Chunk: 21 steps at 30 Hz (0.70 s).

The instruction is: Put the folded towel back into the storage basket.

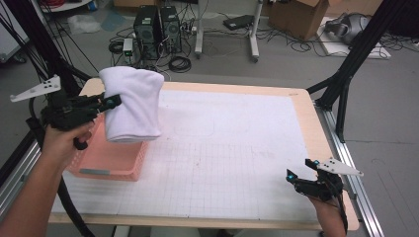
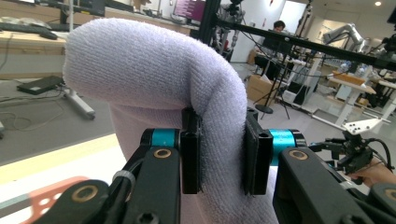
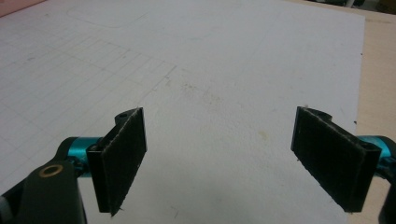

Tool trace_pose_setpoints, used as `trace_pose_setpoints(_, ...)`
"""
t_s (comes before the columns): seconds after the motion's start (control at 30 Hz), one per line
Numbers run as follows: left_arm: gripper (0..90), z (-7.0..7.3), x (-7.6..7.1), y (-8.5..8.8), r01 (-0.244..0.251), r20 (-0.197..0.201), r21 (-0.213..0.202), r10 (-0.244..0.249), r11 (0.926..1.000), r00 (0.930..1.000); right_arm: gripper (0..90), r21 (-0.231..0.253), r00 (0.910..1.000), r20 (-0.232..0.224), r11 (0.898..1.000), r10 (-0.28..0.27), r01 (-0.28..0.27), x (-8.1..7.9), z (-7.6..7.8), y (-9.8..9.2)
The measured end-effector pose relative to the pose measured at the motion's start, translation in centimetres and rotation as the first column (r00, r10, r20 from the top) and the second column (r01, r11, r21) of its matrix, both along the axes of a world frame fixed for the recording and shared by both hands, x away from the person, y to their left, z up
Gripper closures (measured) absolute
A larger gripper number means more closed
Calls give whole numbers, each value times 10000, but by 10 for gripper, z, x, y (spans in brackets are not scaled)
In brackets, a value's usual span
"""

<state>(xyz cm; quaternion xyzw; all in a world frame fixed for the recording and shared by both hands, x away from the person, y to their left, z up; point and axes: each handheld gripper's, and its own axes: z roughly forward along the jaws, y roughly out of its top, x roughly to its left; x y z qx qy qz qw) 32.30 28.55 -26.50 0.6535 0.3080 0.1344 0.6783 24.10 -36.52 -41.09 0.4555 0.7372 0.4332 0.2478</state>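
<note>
Pinching a folded white towel (image 1: 131, 104), the left gripper (image 1: 109, 101) held it up over the pink basket (image 1: 109, 159) at table's left edge. Right gripper (image 1: 296, 178) sat w/ jaws spread wide, nothing btw them, low near the right edge.

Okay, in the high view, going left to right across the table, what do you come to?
Left gripper → white towel pinched in its jaws, hanging above the pink basket → bare stretch of white grid mat → right gripper, jaws apart and holding nothing.
</note>
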Motion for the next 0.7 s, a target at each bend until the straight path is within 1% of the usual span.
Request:
trace_pose_setpoints(0.1, 725, -2, 1, 15, -43, -121, -334, 39, 9994, 9999, 171, -77, 10000, -28, 10000, 12, -12, 0, -1, 1)
trace_pose_setpoints(0.17, 725, -4, 0, 25, -150, -186, -407, 142, 9991, 9997, 171, -120, 10000, -22, 9999, 23, -23, -1, -1, 1)
trace_pose_setpoints(0.2, 725, -5, 0, 29, -188, -220, -364, 180, 9992, 9996, 171, -121, 10000, -31, 9999, 12, -13, -1, -1, 1)
trace_pose_setpoints(0.23, 725, -5, 0, 29, -188, -220, -364, 180, 9992, 9996, 171, -115, 10000, -24, 9999, 1, -1, -1, -1, 1)
trace_pose_setpoints(0.27, 725, -8, 0, 37, -277, -316, -274, 269, 9992, 9991, 171, -111, 10000, -17, 9999, -10, 9, -1, -1, 1)
trace_pose_setpoints(0.3, 724, -9, 0, 40, -317, -365, -246, 308, 9992, 9989, 171, -114, 10000, -43, 9999, -11, 10, -1, 0, 1)
trace_pose_setpoints(0.37, 724, -12, 0, 43, -328, -431, -226, 318, 9992, 9986, 171, -174, 10000, -3, 9998, 24, -24, -1, 0, 1)
trace_pose_setpoints(0.43, 724, -19, 1, 51, -390, -571, -98, 383, 9992, 9976, 171, -180, 10000, -16, 9998, 52, -52, -1, 0, 2)
trace_pose_setpoints(0.57, 724, -30, 3, 59, -533, -789, -131, 521, 9985, 9955, 171, -232, 10000, -40, 9997, 90, -91, -1, -1, 4)
trace_pose_setpoints(0.7, 724, -38, 5, 65, -608, -970, -17, 603, 9981, 9935, 171, -206, 10000, -50, 9998, 67, -68, -1, -1, 4)
